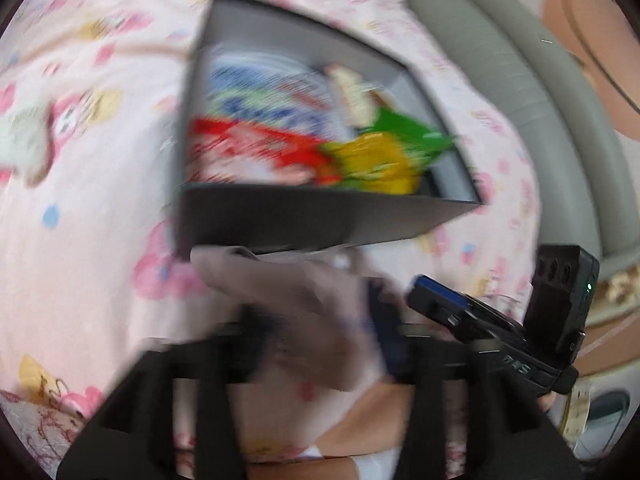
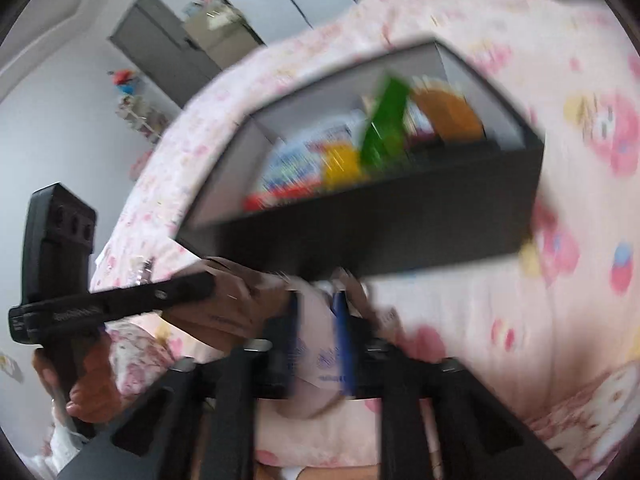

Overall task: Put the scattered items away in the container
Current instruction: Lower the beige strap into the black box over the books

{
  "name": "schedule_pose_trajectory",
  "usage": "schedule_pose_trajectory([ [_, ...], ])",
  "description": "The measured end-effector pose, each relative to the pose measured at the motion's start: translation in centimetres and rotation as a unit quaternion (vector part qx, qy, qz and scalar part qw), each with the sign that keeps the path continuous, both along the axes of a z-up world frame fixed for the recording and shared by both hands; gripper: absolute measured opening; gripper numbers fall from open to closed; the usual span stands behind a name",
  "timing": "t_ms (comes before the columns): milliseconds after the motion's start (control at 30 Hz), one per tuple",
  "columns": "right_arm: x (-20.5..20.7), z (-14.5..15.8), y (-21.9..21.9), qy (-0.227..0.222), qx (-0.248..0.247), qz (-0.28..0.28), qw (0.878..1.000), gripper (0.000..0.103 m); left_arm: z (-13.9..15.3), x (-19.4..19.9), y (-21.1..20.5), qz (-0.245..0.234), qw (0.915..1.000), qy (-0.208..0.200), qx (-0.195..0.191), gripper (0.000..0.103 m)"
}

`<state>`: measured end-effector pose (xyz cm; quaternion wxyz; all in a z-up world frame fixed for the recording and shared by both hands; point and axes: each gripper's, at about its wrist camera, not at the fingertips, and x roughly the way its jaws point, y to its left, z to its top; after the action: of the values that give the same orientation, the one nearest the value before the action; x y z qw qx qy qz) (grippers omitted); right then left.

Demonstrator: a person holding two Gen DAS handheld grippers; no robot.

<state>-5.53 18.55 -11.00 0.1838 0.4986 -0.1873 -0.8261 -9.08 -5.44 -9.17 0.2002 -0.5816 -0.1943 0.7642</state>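
A black box (image 1: 320,220) with grey inside stands on a pink patterned bedspread (image 1: 80,200); it also shows in the right wrist view (image 2: 380,236). It holds several snack packets: red (image 1: 256,148), yellow (image 1: 376,160), green (image 1: 404,128) and blue-white (image 1: 268,92). My left gripper (image 1: 316,320) is shut on a pale pinkish packet (image 1: 288,296) just in front of the box's near wall. My right gripper (image 2: 316,332) is shut on the same pale packet (image 2: 316,344) from the other side. Both views are blurred by motion.
A grey padded headboard (image 1: 520,100) runs along the bed at the right of the left wrist view. A grey cabinet (image 2: 160,52) and a white shelf with small items (image 2: 136,108) stand by the wall beyond the bed. The bedspread (image 2: 560,240) surrounds the box.
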Motion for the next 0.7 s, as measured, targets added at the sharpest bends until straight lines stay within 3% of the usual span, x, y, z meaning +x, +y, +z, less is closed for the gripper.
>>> schedule_pose_trajectory([
  [33,0.1,-0.8,0.0,-0.019,0.003,-0.007,1.0,0.059,-0.7,-0.2,-0.3,0.014,0.9998,-0.011,-0.01,0.058],
  [133,-0.7,-3.4,-0.3,-0.051,0.014,-0.025,0.998,0.06,-2.2,-0.8,-0.9,0.036,0.9981,-0.038,-0.032,0.057],
  [233,-1.1,-5.3,-0.7,-0.077,-0.016,-0.02,0.997,0.06,-2.7,-0.9,-1.0,0.04,0.9975,-0.048,-0.033,0.052],
  [267,-0.9,-5.4,-1.1,-0.074,-0.022,-0.009,0.997,0.056,-2.9,-0.9,-0.8,0.039,0.9973,-0.051,-0.036,0.042],
  [300,-0.6,-5.1,-1.6,-0.064,-0.02,0.007,0.998,0.04,-3.1,-0.8,-0.6,0.034,0.9972,-0.055,-0.038,0.026],
  [333,-0.4,-4.8,-2.2,-0.057,-0.013,0.026,0.998,0.026,-3.1,-0.6,-0.2,0.021,0.9976,-0.056,-0.034,0.017],
  [367,-0.1,-4.5,-2.7,-0.051,-0.005,0.037,0.998,0.023,-3.0,-0.3,0.1,0.005,0.9981,-0.061,0.003,0.007],
  [433,0.4,-4.0,-2.7,-0.046,0.0,0.032,0.998,0.011,-2.2,0.1,0.8,-0.027,0.9921,-0.079,0.094,0.006],
  [533,1.4,-0.9,-2.0,-0.019,-0.009,0.033,0.999,0.006,2.7,1.1,2.5,-0.075,0.9955,-0.002,0.058,0.006],
  [700,1.2,8.3,-1.0,0.086,-0.009,0.035,0.996,0.006,8.7,-1.2,3.0,-0.076,0.9933,0.073,0.047,0.006],
])
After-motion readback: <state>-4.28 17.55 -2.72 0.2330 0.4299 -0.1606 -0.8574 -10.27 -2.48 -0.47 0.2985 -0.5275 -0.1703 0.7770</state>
